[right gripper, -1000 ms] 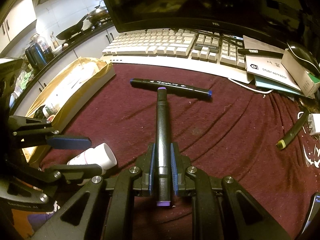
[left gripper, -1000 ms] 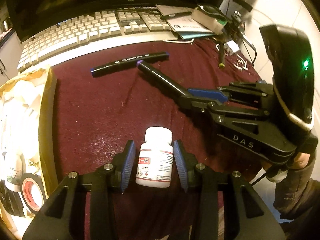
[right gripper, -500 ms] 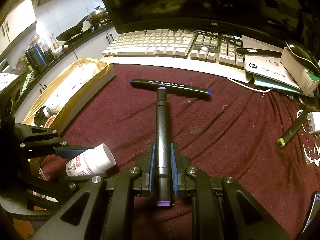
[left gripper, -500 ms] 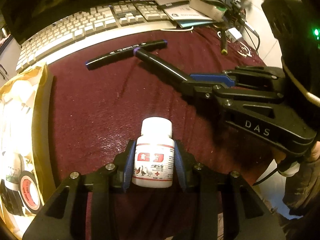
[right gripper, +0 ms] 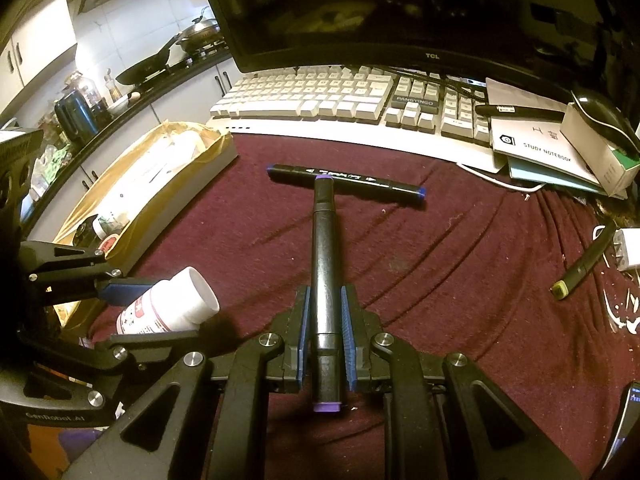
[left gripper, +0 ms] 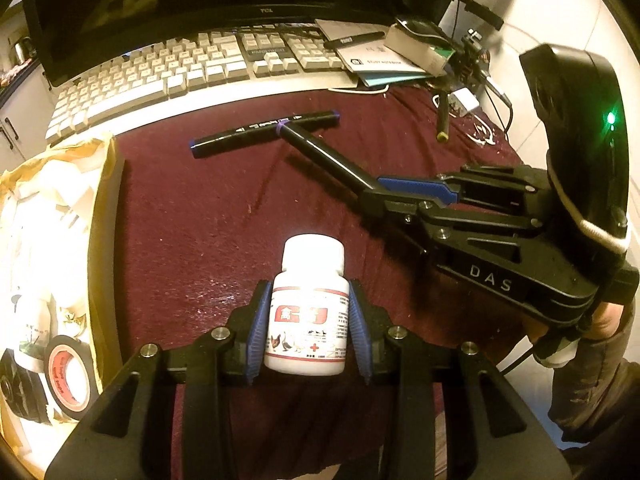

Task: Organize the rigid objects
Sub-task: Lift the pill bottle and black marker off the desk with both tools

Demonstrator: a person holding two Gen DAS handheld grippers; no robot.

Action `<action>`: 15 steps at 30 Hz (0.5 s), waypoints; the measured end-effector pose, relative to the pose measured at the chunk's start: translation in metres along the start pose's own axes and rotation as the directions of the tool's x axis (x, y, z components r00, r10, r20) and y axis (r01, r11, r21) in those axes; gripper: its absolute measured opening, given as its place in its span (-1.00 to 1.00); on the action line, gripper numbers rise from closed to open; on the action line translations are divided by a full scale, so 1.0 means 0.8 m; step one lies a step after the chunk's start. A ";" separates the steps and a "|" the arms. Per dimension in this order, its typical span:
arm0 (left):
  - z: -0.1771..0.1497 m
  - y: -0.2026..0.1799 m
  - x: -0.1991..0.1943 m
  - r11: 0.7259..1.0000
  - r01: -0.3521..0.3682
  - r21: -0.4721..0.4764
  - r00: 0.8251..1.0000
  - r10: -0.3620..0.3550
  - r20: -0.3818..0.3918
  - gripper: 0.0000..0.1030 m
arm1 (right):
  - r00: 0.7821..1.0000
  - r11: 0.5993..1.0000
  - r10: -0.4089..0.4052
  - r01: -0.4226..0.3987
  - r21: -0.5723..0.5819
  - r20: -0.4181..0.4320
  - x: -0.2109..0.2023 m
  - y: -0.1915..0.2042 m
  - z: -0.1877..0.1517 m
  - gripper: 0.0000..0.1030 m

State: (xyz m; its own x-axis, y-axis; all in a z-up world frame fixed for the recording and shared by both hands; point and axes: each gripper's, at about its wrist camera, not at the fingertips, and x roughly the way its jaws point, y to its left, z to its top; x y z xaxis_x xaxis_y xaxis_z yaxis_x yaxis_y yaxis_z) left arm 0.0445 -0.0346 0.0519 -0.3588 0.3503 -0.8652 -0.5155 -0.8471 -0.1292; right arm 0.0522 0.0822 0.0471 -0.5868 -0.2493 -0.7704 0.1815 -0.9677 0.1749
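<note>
Left wrist view: left gripper point(left gripper: 308, 320) has its jaws clenched on a white pill bottle point(left gripper: 307, 312), blue pads on both sides of the label, cap pointing away toward the keyboard point(left gripper: 180, 76). Bottle is over the near edge of the bench, above the maroon cloth point(left gripper: 208, 208). Right gripper point(left gripper: 384, 196) comes in from the right edge, jaws grasping a black marker point(left gripper: 324, 152); marker's purple tip meets the middle of a second marker point(left gripper: 264, 132) lying flat on the cloth near the far edge, T shape. Open box point(left gripper: 108, 216) with a tape roll point(left gripper: 68, 376) at the left edge.

Right wrist view: right gripper point(right gripper: 326, 340) jaws clamped on the black marker point(right gripper: 326, 264), purple end cap sticking out behind the pads. Its far tip touches or sits just over the second marker point(right gripper: 348, 182); cannot tell which. Left gripper point(right gripper: 132, 308) at the left holds the pill bottle point(right gripper: 172, 304) tilted, off the cloth point(right gripper: 460, 280). A yellow-tipped marker point(right gripper: 584, 264) lies near the right edge. Notebook point(right gripper: 532, 140) and keyboard point(right gripper: 320, 96) along the far edge.
</note>
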 end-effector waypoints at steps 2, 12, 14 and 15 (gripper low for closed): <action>0.000 0.002 -0.002 1.000 0.002 -0.011 1.000 -0.002 0.009 -0.32 | 1.000 1.000 0.003 -0.003 0.002 0.004 -0.001 0.001 0.001 -0.74; 0.001 0.016 -0.022 0.999 -0.005 -0.042 0.999 0.007 0.046 -0.32 | 1.000 1.000 0.020 -0.020 -0.002 0.017 -0.006 0.010 0.003 -0.74; 0.001 0.020 -0.026 0.999 -0.007 -0.049 0.999 0.009 0.052 -0.32 | 1.000 1.000 0.021 -0.021 -0.004 0.019 -0.006 0.012 0.002 -0.74; 0.001 0.022 -0.028 0.999 -0.009 -0.053 0.998 0.012 0.056 -0.32 | 1.000 1.000 0.022 -0.021 -0.005 0.019 -0.007 0.012 0.002 -0.74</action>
State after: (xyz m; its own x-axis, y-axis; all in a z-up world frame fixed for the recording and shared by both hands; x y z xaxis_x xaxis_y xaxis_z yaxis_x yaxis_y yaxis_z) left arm 0.0431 -0.0569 0.0694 -0.4081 0.3625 -0.8379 -0.4702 -0.8702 -0.1475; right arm 0.0558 0.0740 0.0542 -0.5981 -0.2708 -0.7543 0.1982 -0.9619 0.1881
